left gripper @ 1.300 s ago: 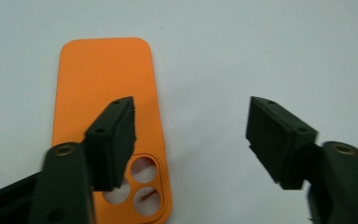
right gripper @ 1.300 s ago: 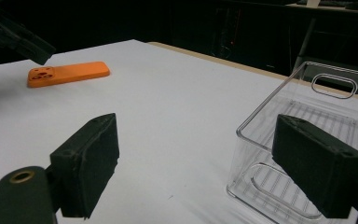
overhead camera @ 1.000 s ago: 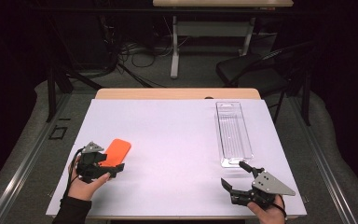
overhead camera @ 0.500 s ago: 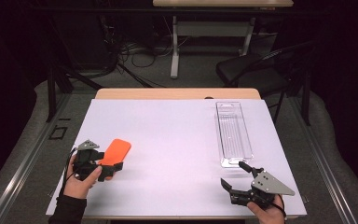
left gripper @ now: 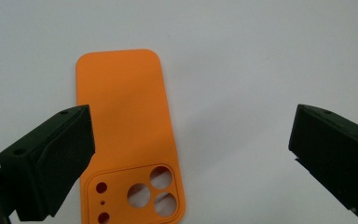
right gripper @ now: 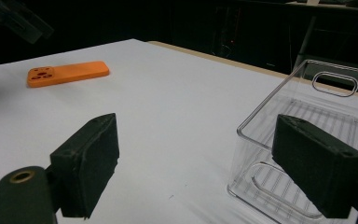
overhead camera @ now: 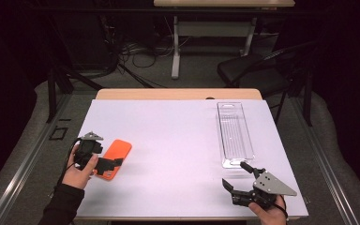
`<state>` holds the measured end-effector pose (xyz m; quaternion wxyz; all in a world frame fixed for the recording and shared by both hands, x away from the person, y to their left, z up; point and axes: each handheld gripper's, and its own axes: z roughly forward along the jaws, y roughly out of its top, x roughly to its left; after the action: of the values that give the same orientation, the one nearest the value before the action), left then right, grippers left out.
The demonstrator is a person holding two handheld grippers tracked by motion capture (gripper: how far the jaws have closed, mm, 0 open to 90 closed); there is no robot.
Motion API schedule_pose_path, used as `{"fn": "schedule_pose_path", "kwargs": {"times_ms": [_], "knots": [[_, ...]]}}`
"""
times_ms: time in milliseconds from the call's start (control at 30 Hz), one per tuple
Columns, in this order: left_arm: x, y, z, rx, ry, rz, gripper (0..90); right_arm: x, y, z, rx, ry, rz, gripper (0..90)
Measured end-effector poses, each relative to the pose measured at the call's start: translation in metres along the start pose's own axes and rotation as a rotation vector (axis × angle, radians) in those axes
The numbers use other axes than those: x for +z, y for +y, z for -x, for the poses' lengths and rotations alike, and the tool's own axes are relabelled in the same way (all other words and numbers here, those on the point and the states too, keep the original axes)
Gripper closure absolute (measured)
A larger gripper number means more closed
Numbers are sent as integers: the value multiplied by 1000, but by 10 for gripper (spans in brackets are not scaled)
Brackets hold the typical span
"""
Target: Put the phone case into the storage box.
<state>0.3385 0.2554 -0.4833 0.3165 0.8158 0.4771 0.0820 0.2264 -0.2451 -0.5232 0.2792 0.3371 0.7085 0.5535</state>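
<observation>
My left claw (overhead camera: 114, 164) hangs just over the orange phone case (left gripper: 126, 135) at the lower left of the high view. Its jaws have just been opening and now stand wide, gripping nothing, though the case lies below the gap. The case is flat, smooth and rubbery; its long axis runs away from me, camera holes nearest. My right claw (overhead camera: 236, 185) is open and empty, well apart, beside the clear bin (overhead camera: 235, 133).
</observation>
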Motion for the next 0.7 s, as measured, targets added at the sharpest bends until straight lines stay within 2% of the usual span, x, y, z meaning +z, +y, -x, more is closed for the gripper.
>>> {"fn": "schedule_pose_path", "kwargs": {"times_ms": [233, 367, 433, 700], "knots": [[9, 12, -4, 12, 9, -84, 4, 0, 0, 0, 2, 0, -1, 143], [12, 17, -8, -15, -13, -120, 4, 1, -1, 0, 0, 1, -3, 142], [13, 19, -11, -8, -17, -133, 4, 1, -1, 0, 0, 1, -4, 142], [18, 29, -20, -41, 14, -222, 4, 1, -1, 0, 1, 5, -9, 143]]}}
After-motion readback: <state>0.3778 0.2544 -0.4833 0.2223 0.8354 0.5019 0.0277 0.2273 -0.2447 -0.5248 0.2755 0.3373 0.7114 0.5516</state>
